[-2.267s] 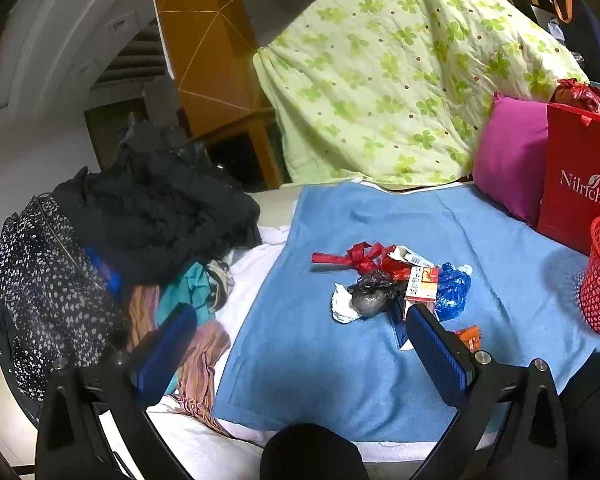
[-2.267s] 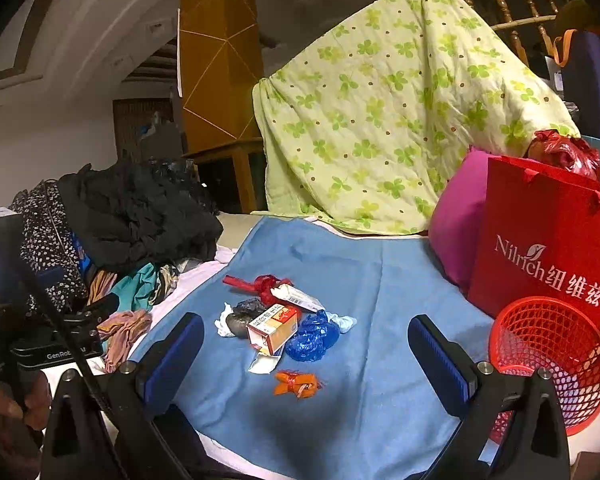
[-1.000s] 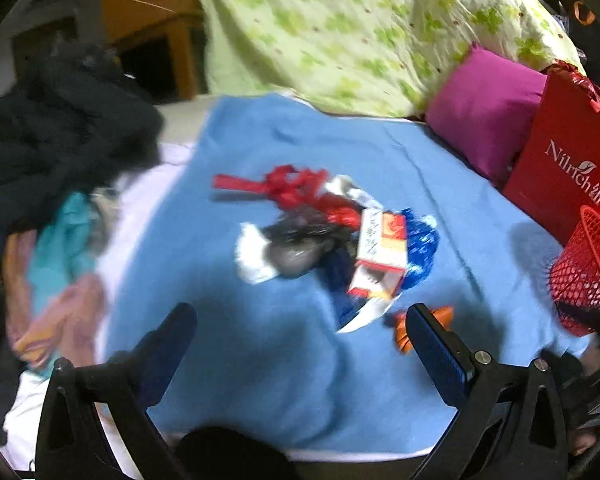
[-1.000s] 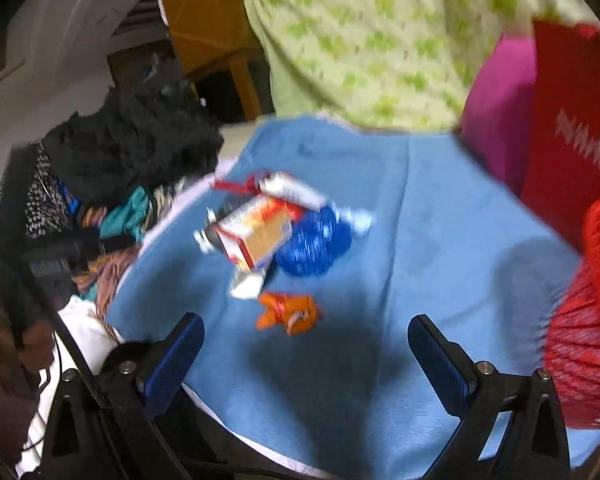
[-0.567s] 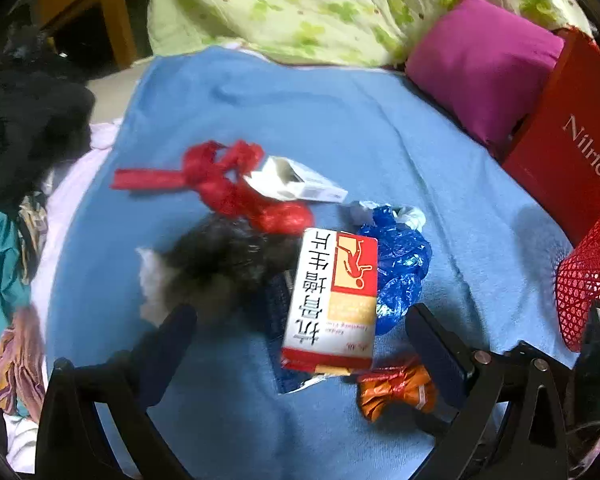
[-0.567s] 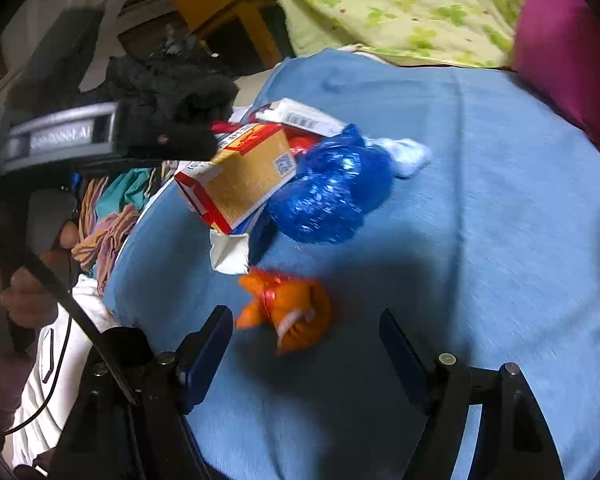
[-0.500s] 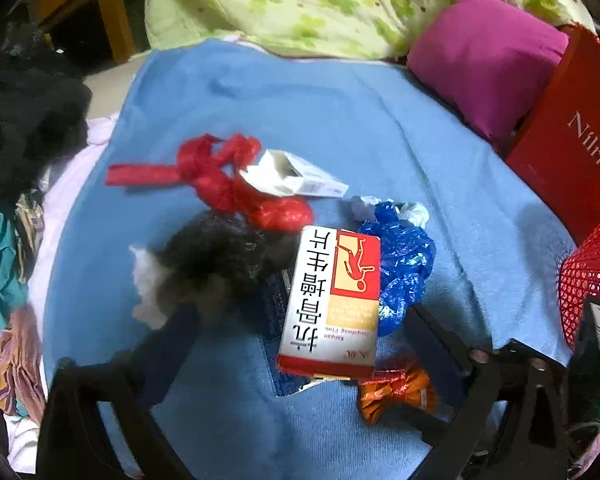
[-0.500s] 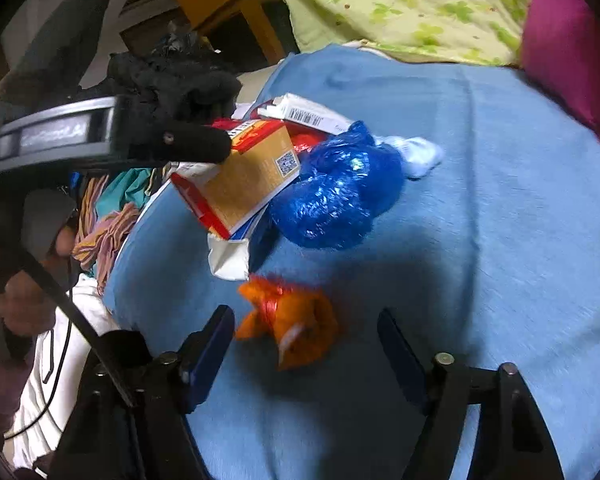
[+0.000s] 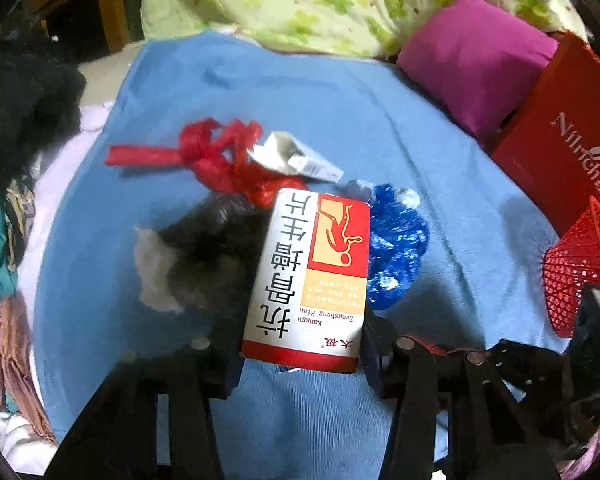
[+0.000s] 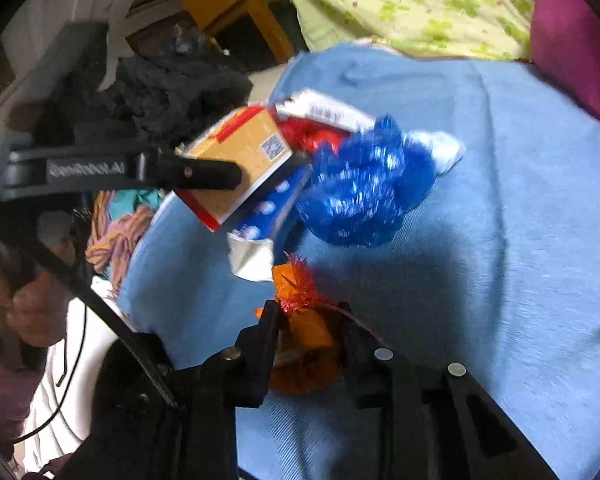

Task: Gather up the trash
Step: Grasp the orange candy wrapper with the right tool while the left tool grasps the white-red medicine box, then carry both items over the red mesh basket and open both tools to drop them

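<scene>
Both grippers are closed on trash lying on the blue blanket (image 9: 380,128): the left gripper (image 9: 300,348) clamps the near end of a red-and-white medicine box (image 9: 308,280), and the right gripper (image 10: 306,344) pinches a crumpled orange wrapper (image 10: 304,344). Doing this step well likely means keeping both grips firm and lifting straight up, so the box does not drag the blue foil ball (image 9: 396,256) or black bag (image 9: 216,240) touching it. The red mesh basket (image 9: 576,264) at the blanket's right edge looks the likely drop point.
</scene>
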